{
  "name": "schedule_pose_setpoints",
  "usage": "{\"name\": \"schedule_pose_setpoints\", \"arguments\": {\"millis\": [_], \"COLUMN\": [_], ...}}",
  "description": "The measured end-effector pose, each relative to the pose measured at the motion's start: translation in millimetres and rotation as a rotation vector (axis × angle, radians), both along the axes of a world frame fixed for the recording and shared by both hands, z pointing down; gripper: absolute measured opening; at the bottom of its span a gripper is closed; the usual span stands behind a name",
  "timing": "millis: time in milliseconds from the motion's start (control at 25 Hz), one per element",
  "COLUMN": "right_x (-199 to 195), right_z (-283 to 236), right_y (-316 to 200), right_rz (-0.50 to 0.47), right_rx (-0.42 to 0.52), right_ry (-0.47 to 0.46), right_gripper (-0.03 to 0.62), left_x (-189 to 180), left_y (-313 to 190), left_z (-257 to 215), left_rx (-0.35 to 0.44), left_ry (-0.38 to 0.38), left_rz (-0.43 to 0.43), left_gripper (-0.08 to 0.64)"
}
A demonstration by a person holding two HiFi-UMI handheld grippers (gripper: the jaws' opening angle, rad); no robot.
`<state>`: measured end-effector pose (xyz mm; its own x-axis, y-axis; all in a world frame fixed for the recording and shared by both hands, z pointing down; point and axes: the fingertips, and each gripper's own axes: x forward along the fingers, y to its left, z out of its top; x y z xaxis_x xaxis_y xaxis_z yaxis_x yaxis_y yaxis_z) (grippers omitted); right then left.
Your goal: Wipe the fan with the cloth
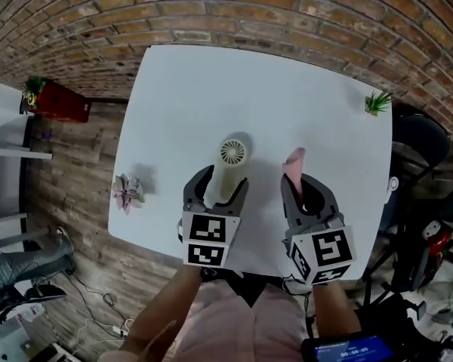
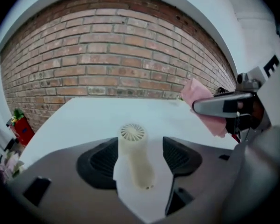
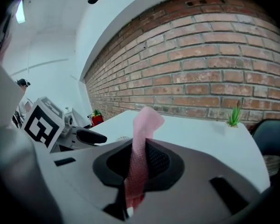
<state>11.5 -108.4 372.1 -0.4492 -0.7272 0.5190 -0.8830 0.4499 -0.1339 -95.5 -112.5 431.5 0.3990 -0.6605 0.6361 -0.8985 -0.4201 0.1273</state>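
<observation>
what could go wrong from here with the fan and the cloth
The open left gripper straddles the cream handheld fan without touching it; closing off-centre could shove it along the white table. The right gripper pinches the pink cloth as a narrow bunched strip, so it might slip or wipe poorly.

Grey left gripper (image 1: 226, 178), right gripper (image 1: 299, 179) alike (black-and-white marker cubes (image 1: 206, 240)); pink shirt (image 1: 241, 324).
</observation>
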Motion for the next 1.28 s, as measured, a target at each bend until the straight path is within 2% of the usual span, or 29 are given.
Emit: {"name": "schedule_pose_setpoints", "arguments": {"millis": [360,440,520,640,840,920,1160,1280], "right_x": [2,3,2,0,-6,-14,-57,-76], "right_z": [19,20,21,22,26,33,65,82], "right_y": [1,2,3,7,21,30,76,86], "right_rz": [0.033,0.039,0.046,0.049,-0.001,-0.064,-0.342,-0.397], "right_rx": [-0.039,-0.041,-0.042,-0.048,-0.089,-0.132,-0.33,-0.384], "right_ry": [0.012,0.013,0.009,0.0,-0.018,-0.028,-0.102,-0.132], "right_gripper": [0.04,0.04,0.04,0.04,0.04,0.04,0.04,0.038], "left_x": [6,1,-3,-7,-6,-7,-8,-10], "left_y": [12,17,19,18,23,25,30,31], "left_z": [47,55,62,64,66,66,67,67], "left_rx": [-0.194,-0.233,-0.267,-0.268,-0.29,-0.321,-0.444,-0.473], "left_ry": [-0.046,-0.067,-0.077,-0.094,-0.122,-0.147,-0.222,-0.279], "left_rz": [0.092,0.088,0.075,0.094,0.265,0.36,0.65,0.74], "left_gripper": [0.311,0.295,0.249,0.207,0.199,0.199,0.198,0.198]}}
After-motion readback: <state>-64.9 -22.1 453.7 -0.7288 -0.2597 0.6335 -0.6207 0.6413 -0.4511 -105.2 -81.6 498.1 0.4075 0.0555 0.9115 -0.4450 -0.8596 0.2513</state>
